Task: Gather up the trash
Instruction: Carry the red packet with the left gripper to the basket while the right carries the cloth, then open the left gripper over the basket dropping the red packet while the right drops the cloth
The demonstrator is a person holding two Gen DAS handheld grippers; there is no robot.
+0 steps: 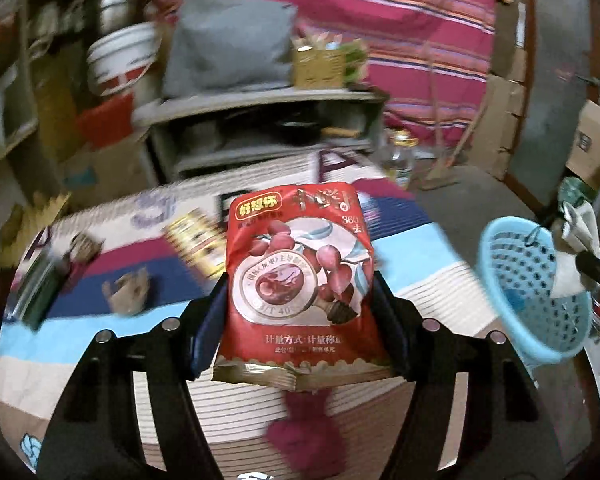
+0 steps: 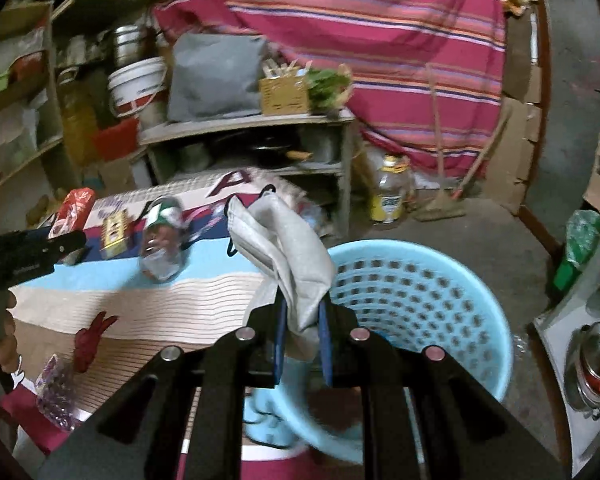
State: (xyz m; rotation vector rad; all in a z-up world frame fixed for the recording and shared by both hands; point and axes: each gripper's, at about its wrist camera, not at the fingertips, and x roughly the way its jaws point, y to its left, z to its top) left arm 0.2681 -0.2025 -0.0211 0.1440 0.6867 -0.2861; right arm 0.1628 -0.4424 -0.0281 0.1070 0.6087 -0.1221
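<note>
My left gripper [image 1: 298, 316] is shut on a red snack bag [image 1: 296, 240] printed with dates, held upright above the cloth-covered table [image 1: 412, 240]. My right gripper [image 2: 302, 320] is shut on a grey face mask [image 2: 284, 248] with black ear loops, at the near rim of a light blue perforated basket [image 2: 420, 300]. The basket [image 1: 532, 288] stands off the table's right side. The red bag [image 2: 74, 204] also shows at the far left of the right wrist view. Loose trash lies on the cloth: crumpled brown paper [image 1: 126, 292], a yellow-black packet [image 1: 198, 240], a crushed bottle [image 2: 162, 236].
A grey shelf unit [image 2: 252, 124] with a bucket, a grey bag and a box stands behind the table. A yellow-labelled bottle [image 2: 390, 196] and a broom stand on the concrete floor. A striped pink cloth hangs behind. A metal pot [image 2: 596, 356] sits at the right edge.
</note>
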